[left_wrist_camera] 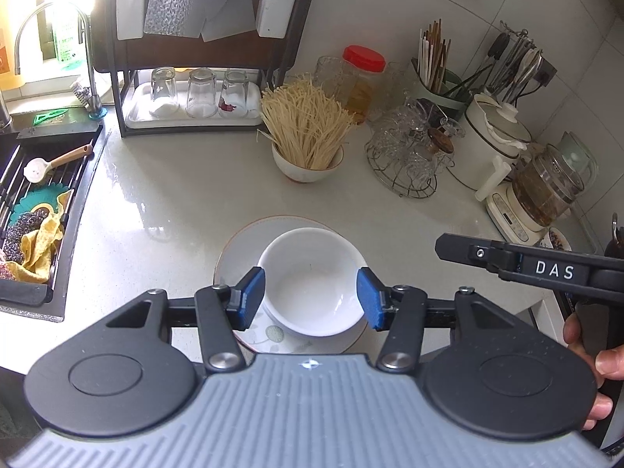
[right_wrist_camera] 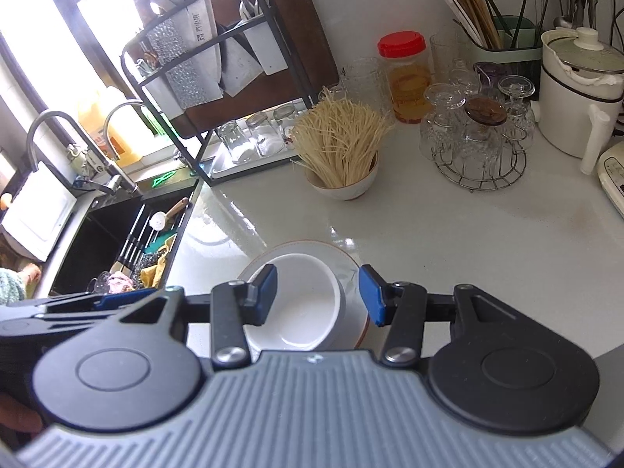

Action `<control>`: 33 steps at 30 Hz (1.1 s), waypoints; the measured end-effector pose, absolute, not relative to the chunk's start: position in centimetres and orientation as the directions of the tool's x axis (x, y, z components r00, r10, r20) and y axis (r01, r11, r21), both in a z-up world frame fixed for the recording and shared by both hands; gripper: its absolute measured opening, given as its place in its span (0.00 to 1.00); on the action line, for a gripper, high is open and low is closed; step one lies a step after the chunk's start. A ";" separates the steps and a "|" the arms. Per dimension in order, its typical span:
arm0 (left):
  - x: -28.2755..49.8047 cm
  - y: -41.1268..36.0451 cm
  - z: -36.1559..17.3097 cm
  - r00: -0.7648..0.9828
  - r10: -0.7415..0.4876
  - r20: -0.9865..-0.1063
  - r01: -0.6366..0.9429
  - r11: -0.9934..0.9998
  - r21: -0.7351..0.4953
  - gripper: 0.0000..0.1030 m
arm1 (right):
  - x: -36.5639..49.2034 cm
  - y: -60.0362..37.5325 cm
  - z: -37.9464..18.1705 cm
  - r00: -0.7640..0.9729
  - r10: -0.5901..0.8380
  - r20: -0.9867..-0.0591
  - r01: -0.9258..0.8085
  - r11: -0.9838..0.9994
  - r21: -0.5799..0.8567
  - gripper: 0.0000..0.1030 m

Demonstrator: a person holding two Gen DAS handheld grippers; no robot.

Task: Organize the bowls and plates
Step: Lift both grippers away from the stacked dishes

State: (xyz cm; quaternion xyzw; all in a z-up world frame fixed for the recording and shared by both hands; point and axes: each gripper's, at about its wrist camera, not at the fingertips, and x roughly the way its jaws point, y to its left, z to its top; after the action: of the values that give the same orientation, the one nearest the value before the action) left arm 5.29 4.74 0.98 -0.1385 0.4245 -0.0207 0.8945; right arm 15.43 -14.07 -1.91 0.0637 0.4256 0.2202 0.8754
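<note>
a white bowl [left_wrist_camera: 310, 279] is seen upright, mouth up, seated on a plate [left_wrist_camera: 238, 245] near the front edge of the pale counter [left_wrist_camera: 163, 195]; being round, neither shows a long axis. the left gripper [left_wrist_camera: 311, 296] is held above it, jaws parted and empty. the right gripper [right_wrist_camera: 318, 296] is likewise parted, gripping nothing. a bowl of noodles [left_wrist_camera: 308, 132] stands behind.

Counter [left_wrist_camera: 175, 202]: pale, glossy, sink cut in at its left.
Plate [left_wrist_camera: 234, 257]: flat on the counter near the front edge, bowl on it.
Noodle bowl [left_wrist_camera: 308, 165]: behind the plate, well apart.
Rack [left_wrist_camera: 128, 124]: at the back by the sink, tray of upturned glasses inside.
Glass stand [left_wrist_camera: 405, 183]: right of the noodle bowl.
Jar [left_wrist_camera: 362, 82]: red lid, against the wall.
Pot [left_wrist_camera: 491, 144]: white, far right.
</note>
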 end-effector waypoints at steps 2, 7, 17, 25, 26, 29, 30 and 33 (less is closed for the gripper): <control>5.0 4.8 1.0 0.639 -0.152 -0.754 -0.080 0.962 -0.262 0.56 | 14.9 -14.2 -2.0 0.544 0.429 -0.721 -0.326 0.900 0.290 0.48; 4.2 4.7 1.2 0.639 -0.145 -0.755 -0.072 0.966 -0.247 0.58 | 13.8 -14.4 -2.3 0.542 0.408 -0.735 -0.317 0.909 0.271 0.48; 2.1 5.0 1.5 0.640 -0.139 -0.756 -0.082 0.966 -0.247 0.69 | 11.4 -15.4 -1.9 0.563 0.366 -0.741 -0.290 0.927 0.238 0.48; 2.0 5.2 1.0 0.621 -0.142 -0.771 -0.089 0.964 -0.249 0.80 | 10.7 -15.5 -2.0 0.570 0.348 -0.745 -0.271 0.935 0.229 0.47; 2.0 5.1 1.0 0.621 -0.141 -0.771 -0.086 0.965 -0.246 0.81 | 10.7 -15.6 -2.0 0.570 0.345 -0.746 -0.268 0.936 0.228 0.47; 2.2 5.0 1.0 0.620 -0.136 -0.773 -0.084 0.968 -0.237 0.91 | 10.6 -15.8 -2.1 0.573 0.333 -0.748 -0.263 0.940 0.217 0.53; 2.3 5.0 1.0 0.618 -0.133 -0.774 -0.086 0.968 -0.236 0.92 | 10.5 -15.8 -2.1 0.577 0.328 -0.748 -0.265 0.941 0.209 0.53; 2.5 5.1 0.9 0.614 -0.121 -0.780 -0.099 0.968 -0.229 0.93 | 10.5 -15.8 -2.1 0.584 0.314 -0.749 -0.261 0.946 0.192 0.53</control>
State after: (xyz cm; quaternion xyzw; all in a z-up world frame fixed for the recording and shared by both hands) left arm 2.49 5.11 0.92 -0.1257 0.4391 -0.0062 0.8896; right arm 10.55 -15.85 -2.09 0.0306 0.4266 0.1616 0.8893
